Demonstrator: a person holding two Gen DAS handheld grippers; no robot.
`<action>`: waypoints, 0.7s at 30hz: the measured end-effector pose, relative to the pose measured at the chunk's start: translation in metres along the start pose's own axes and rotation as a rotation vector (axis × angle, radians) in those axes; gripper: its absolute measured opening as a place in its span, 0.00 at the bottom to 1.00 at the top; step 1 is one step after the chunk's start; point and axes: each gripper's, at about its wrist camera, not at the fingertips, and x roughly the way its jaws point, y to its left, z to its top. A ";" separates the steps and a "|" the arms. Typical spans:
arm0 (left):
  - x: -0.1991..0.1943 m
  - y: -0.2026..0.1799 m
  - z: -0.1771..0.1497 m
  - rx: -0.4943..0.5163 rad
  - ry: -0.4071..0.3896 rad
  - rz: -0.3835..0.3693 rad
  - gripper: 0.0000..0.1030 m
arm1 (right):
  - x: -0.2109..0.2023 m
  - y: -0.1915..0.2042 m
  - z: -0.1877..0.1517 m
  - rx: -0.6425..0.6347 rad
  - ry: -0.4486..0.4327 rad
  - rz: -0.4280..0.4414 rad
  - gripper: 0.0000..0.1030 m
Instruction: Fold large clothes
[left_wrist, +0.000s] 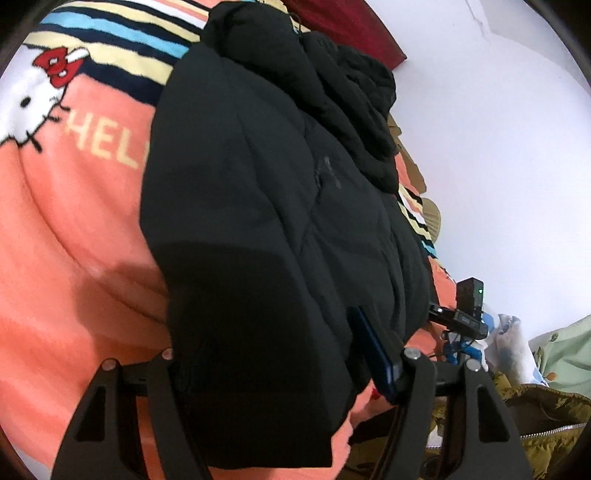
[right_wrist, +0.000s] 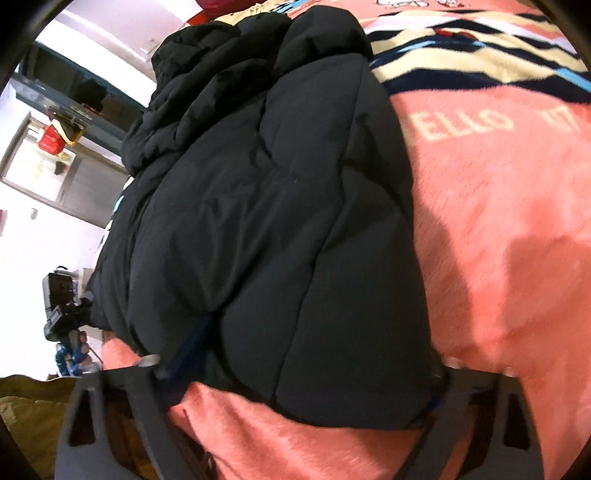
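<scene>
Straight ahead of both tongs, a bulky black quilted puffer jacket (left_wrist: 266, 192) (right_wrist: 266, 206) lies bunched lengthwise on a coral-pink plush blanket with a white cartoon cat, cream lettering and navy, cream and light-blue stripes (left_wrist: 74, 236) (right_wrist: 498, 229), which covers the bed. The jacket's near hem fills the gap between the fingers of each tool, while its rumpled hood end sits at the far side.

The left tongs (left_wrist: 284, 373) stand spread wide, with the jacket's lower edge lying between the two fingers; I cannot tell whether they pinch any fabric. The right tongs (right_wrist: 295, 373) are likewise splayed wide around the hem, one finger at each side of the padded panel, and a firm hold cannot be made out.

To the right of the left tongs lies an olive-green garment with a metal zip (left_wrist: 535, 417). Beyond the jacket's edge, each view catches the other handheld tool.
</scene>
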 end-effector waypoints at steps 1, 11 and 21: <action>0.000 -0.003 -0.001 0.001 -0.001 -0.001 0.62 | -0.002 -0.001 -0.001 0.009 -0.004 0.020 0.60; -0.049 -0.066 0.051 0.062 -0.188 -0.158 0.22 | -0.065 0.036 0.035 -0.069 -0.242 0.156 0.17; -0.064 -0.098 0.169 -0.001 -0.342 -0.230 0.22 | -0.111 0.044 0.146 0.090 -0.454 0.287 0.19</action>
